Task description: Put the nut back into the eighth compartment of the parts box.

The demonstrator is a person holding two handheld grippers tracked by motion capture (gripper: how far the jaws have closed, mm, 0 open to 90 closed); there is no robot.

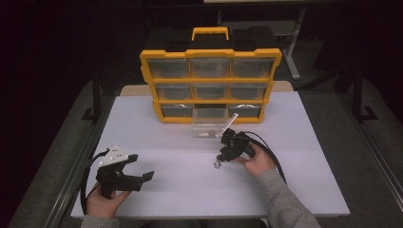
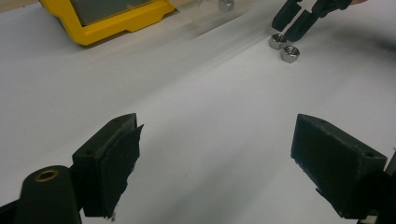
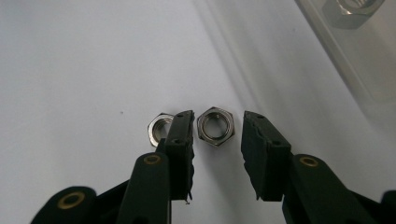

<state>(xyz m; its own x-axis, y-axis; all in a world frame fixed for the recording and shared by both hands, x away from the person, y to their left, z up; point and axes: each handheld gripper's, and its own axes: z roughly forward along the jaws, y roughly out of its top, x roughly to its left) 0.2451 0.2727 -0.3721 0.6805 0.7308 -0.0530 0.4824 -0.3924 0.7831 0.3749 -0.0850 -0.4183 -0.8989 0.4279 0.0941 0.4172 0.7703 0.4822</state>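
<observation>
Two steel hex nuts (image 3: 215,126) (image 3: 159,129) lie side by side on the white table (image 1: 190,180); they also show far off in the left gripper view (image 2: 289,53). My right gripper (image 3: 217,133) points down at them and straddles one nut. Its jaws stand slightly apart from that nut's sides, and the other nut sits just outside one jaw. In the high view the right gripper (image 1: 219,159) is right of centre, above the nuts (image 1: 216,165). My left gripper (image 1: 142,166) rests at the front left, its jaws (image 2: 217,140) wide open over bare table.
A yellow organizer (image 1: 210,85) with clear drawers stands upright at the back of the table. One clear drawer (image 1: 209,129) lies pulled out on the table in front of it, holding a nut (image 3: 352,9). The person's forearms come in from the near edge.
</observation>
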